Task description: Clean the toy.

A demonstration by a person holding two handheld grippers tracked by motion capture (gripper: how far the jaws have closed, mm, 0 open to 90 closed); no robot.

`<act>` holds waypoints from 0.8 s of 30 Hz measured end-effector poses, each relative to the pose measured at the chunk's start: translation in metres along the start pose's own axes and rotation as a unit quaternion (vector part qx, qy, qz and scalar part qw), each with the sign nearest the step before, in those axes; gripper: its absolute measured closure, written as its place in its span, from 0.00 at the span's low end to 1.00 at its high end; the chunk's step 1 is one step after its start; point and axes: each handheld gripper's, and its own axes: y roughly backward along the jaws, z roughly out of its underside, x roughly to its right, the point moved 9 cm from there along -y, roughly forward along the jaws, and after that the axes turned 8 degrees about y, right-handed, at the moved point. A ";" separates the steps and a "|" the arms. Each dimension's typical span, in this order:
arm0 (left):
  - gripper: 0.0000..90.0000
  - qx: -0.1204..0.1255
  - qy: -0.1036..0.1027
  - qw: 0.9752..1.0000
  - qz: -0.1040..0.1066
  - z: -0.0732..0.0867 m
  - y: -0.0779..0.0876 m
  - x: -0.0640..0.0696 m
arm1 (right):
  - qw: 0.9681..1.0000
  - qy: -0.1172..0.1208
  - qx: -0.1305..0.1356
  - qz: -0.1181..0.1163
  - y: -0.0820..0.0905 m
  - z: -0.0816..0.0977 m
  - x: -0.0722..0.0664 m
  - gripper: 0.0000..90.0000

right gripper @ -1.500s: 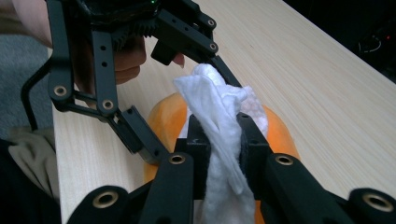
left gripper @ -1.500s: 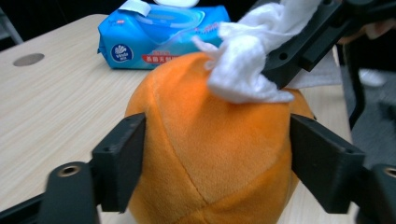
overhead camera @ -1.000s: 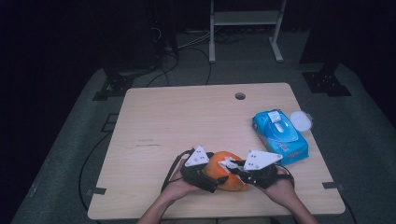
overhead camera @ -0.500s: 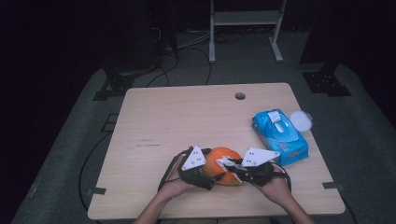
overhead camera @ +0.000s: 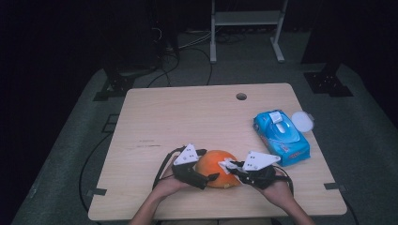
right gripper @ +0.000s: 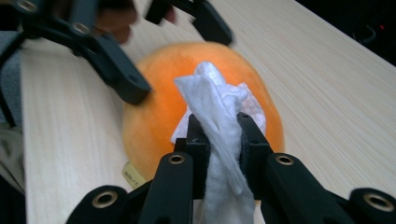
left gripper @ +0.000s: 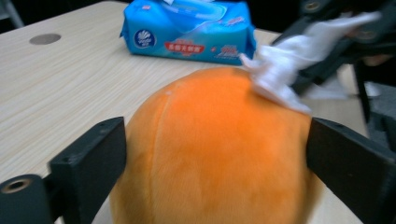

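Orange plush sat between the left gripper's wide jaws, both touching, right gripper clamped a wipe against its top.

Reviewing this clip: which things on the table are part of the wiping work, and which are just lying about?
In use:
- round orange plush toy, between the left gripper's jaws
- crumpled white wet wipe, clamped in the right gripper, touching the toy

Lying about:
- blue pack of wet wipes
- round white plastic lid beside that pack
- light wooden table

Left gripper spread wide; right gripper clamped.
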 end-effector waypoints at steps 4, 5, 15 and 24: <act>0.21 -0.010 0.014 1.000 -0.004 0.008 0.005 -0.008 | 1.000 0.004 -0.008 0.000 -0.002 0.001 -0.001 0.86; 0.22 -0.013 0.017 1.000 -0.009 0.010 0.007 -0.011 | 1.000 0.004 -0.012 0.004 -0.001 0.003 0.001 0.86; 0.22 -0.015 0.043 0.999 -0.019 0.014 0.006 -0.016 | 1.000 -0.002 0.005 -0.026 -0.004 -0.008 -0.014 0.86; 0.24 -0.017 0.064 0.998 -0.007 0.017 0.009 -0.023 | 0.999 -0.039 -0.019 0.001 0.000 0.017 0.009 0.86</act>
